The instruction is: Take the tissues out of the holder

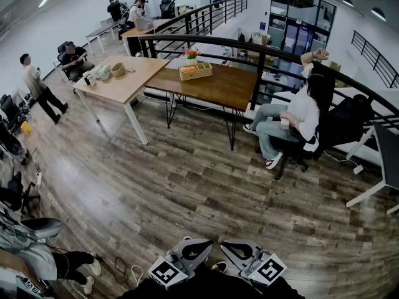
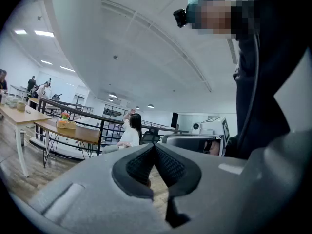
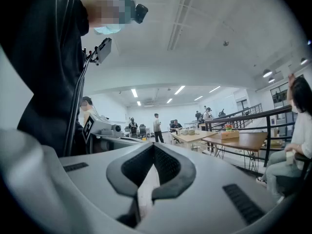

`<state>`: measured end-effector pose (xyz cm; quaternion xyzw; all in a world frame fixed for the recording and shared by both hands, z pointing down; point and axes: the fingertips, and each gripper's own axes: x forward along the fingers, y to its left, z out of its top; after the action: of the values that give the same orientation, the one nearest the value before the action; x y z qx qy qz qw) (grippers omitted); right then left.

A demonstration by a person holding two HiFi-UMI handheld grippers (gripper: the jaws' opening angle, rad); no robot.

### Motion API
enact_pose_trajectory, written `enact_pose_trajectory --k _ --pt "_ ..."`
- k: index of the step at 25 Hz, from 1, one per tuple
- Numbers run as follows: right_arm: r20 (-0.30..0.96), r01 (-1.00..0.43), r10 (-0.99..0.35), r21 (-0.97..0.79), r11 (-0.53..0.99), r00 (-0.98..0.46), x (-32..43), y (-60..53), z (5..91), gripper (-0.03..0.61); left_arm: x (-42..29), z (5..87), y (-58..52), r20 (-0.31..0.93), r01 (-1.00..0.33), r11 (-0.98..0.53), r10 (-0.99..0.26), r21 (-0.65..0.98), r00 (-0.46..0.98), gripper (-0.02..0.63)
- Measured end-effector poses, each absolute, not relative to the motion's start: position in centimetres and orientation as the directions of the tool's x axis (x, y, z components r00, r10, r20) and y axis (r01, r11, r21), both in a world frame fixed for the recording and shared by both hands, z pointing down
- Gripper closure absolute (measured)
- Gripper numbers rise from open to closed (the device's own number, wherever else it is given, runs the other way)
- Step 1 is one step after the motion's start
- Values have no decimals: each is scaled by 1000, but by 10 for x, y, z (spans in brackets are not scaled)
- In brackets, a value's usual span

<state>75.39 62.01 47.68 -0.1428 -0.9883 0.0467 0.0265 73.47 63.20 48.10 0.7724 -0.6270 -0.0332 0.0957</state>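
The wide grey-brown plank floor [image 1: 187, 185] lies between me and two worktops, a dark wooden worktop [image 1: 218, 89] and a pale wooden worktop [image 1: 128, 83] beside it. My left tongs [image 1: 199, 249] and right tongs [image 1: 232, 248] hang low by my body, both pinched together on nothing. I cannot pick out the tissue holder; it may be among the small pale things [image 1: 101, 73] on the far pale worktop. Tissues are light, soft and tear easily, so I'd pinch the top fold.

Floor [image 1: 187, 185], centre: grey-brown wood planks, faint sheen. Pale worktop [image 1: 128, 80], upper left: light matt wood. Dark worktop [image 1: 218, 87], upper centre: smooth brown wood. Railing [image 1: 260, 73]: black metal. Left hand-held gripper [image 2: 155, 147]: matt grey plastic shell; pads [image 2: 141, 165] black, finely ribbed.
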Motion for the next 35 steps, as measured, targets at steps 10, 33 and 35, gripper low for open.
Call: enact_pose_trajectory --k 10,33,35 --pt "35 300 304 -93 949 -952 738 624 474 574 718 479 634 79 -966 -179 -977 186 197 604" --pt "83 276 282 -77 958 -956 525 608 461 574 502 466 614 59 -969 -193 -977 156 204 604" --pt "84 271 277 -73 960 -957 501 606 461 574 477 467 615 57 -968 -192 -977 162 203 604"
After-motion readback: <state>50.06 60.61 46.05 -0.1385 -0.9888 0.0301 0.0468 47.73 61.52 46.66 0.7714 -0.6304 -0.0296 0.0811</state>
